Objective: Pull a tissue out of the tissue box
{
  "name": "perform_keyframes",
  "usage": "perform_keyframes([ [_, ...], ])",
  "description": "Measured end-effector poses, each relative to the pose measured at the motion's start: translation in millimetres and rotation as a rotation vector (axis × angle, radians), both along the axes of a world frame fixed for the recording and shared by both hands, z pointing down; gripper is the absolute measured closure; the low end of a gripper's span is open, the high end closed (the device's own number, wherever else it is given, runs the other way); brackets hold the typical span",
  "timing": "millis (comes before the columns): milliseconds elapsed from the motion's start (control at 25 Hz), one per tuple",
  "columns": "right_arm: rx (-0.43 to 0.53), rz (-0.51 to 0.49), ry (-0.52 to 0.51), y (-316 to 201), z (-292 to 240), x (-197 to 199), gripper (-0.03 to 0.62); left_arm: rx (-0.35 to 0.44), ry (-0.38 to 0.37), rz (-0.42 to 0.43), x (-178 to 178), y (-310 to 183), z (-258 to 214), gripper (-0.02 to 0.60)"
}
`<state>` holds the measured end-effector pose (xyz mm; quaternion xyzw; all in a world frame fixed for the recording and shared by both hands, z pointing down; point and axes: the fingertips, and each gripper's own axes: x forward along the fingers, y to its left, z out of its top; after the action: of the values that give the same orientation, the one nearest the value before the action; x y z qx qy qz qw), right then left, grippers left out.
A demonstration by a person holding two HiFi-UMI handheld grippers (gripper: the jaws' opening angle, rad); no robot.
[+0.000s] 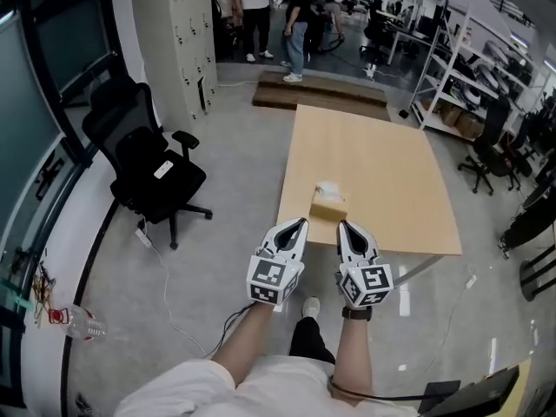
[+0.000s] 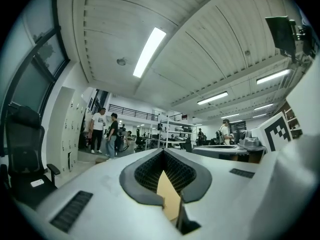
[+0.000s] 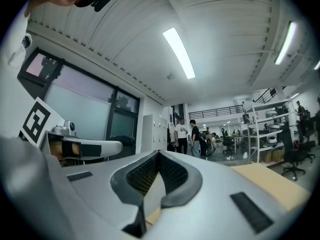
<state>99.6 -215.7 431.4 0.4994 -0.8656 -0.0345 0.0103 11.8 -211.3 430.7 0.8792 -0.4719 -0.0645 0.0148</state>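
Observation:
A tan tissue box (image 1: 328, 208) with a white tissue (image 1: 329, 189) sticking out of its top sits near the front edge of a light wooden table (image 1: 382, 163). Both grippers are held side by side just short of that edge, pointing at the box and apart from it. My left gripper (image 1: 301, 222) has its jaws shut with nothing in them, and its tips meet in the left gripper view (image 2: 162, 151). The right gripper (image 1: 342, 225) is likewise shut and empty (image 3: 159, 154). The box itself is hidden in both gripper views; only the table top (image 3: 272, 184) shows.
A black office chair (image 1: 148, 163) stands on the floor to the left, with a cable and a plastic bottle (image 1: 82, 324) nearby. Metal shelving (image 1: 469, 76) and more chairs are at the right. People (image 1: 278, 16) stand far behind a low wooden platform (image 1: 321, 89).

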Motion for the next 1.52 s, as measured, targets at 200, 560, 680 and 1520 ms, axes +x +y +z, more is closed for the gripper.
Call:
perform_keyframes([
  [200,0.018,0.013,-0.024,-113.1,-17.1,42.7,0.592,0.011,-0.018,-0.010,38.4,-103.1,-13.2,0.581],
  [560,0.004,-0.062,-0.014,-270.6,-31.3,109.0,0.592,0.016,-0.041,-0.085,101.4,-254.0,-29.2,0.581],
  [680,-0.026,-0.082,-0.019,-311.4,-14.6,113.5,0.592,-0.016,-0.037,-0.109,105.1,-290.5,-15.5,0.581],
  [1520,-0.449,-0.240,0.323,-421.0,163.7,78.6,0.592,-0.265,-0.202,0.055,84.6,-424.5,133.2,0.581],
])
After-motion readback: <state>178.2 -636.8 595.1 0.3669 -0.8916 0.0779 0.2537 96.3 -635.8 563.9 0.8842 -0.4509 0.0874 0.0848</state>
